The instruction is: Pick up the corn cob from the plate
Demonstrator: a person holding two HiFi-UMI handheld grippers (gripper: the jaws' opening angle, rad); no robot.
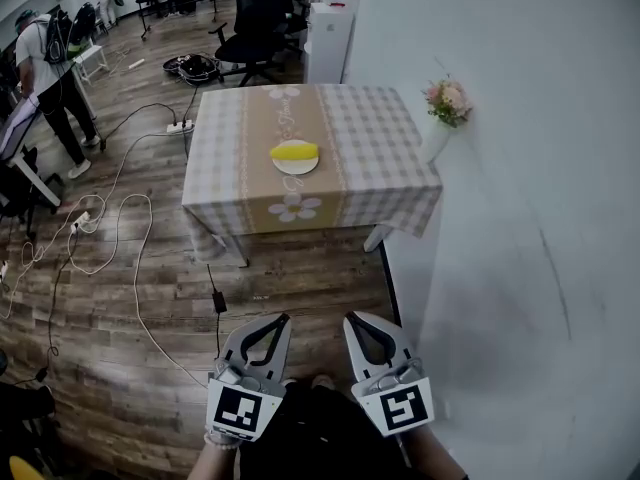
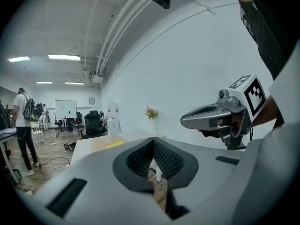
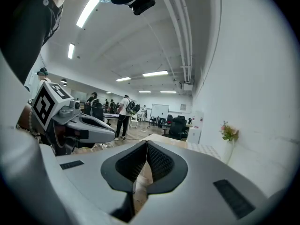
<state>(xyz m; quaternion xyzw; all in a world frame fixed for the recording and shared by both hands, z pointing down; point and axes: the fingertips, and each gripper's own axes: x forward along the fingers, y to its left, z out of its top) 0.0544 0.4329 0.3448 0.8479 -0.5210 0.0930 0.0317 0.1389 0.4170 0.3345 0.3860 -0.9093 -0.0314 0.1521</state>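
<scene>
One bench (image 1: 380, 148) stands in the upper middle of the head view under a checked cloth with a tan centre strip. Its right edge runs close along the white wall (image 1: 520, 218). Its near edge, with the cloth hanging over it, faces a stretch of bare wooden floor (image 1: 300, 278).

That floor lies open between the bench and the two grippers at the bottom of the frame. The clutter is off to the left, where white and black cables (image 1: 120, 238) loop across the boards.

One plate (image 1: 296, 167) sits on the tan strip, toward the near edge and well clear of both side edges. On it lies one yellow corn cob (image 1: 294, 151), crosswise to the strip and untouched. In the left gripper view it shows as a yellow sliver at centre left.

One vase of flowers (image 1: 446, 103) stands at the bench's far right corner by the wall. One black office chair (image 1: 255, 18) is beyond the far edge, and a person (image 1: 45, 73) stands at upper left.

The left gripper (image 1: 283, 320) and right gripper (image 1: 351, 320) are side by side and well apart from the bench — each has its jaws pressed together on nothing, tips meeting.
</scene>
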